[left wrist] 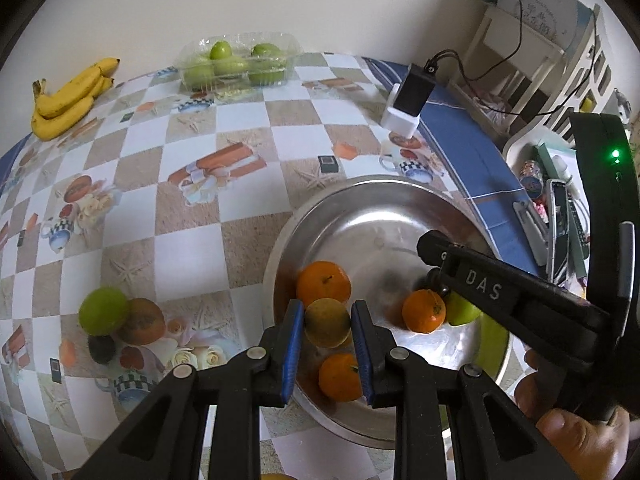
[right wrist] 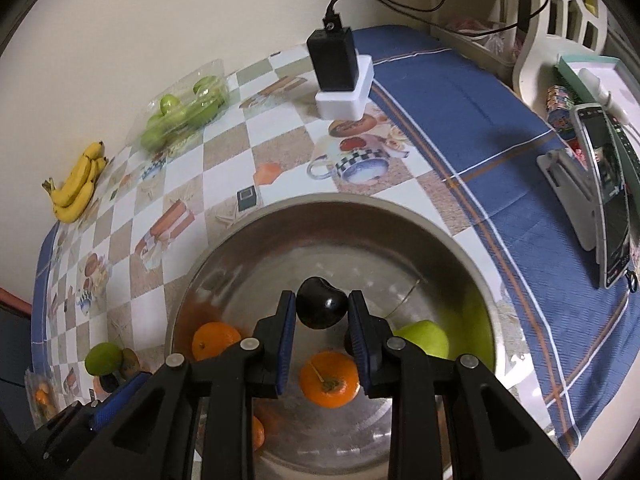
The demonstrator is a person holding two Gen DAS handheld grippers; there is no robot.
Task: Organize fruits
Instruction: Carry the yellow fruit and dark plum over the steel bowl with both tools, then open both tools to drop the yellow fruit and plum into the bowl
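A steel bowl (left wrist: 360,200) (right wrist: 452,240) sits on the patterned tablecloth and holds several oranges (left wrist: 323,284) (right wrist: 329,379) and a green apple (left wrist: 460,312) (right wrist: 426,338). My left gripper (left wrist: 327,322) is shut on a yellowish-green citrus fruit (left wrist: 327,323) over the bowl's near left rim. Over the bowl's middle, my right gripper (right wrist: 321,308) is shut on a dark, nearly black fruit (right wrist: 321,307). The right gripper's black body (left wrist: 500,292) crosses the left wrist view above the bowl. A green fruit (left wrist: 103,311), a brownish fruit (left wrist: 141,321) and a small dark fruit (left wrist: 101,349) lie on the cloth left of the bowl.
Bananas (left wrist: 66,100) (right wrist: 76,188) lie at the far left by the wall. A clear plastic box of green fruits (left wrist: 240,62) (right wrist: 180,110) stands at the back. A black device on a white base (left wrist: 408,100) (right wrist: 340,76) stands behind the bowl. A phone on a stand (right wrist: 600,196) stands at the right.
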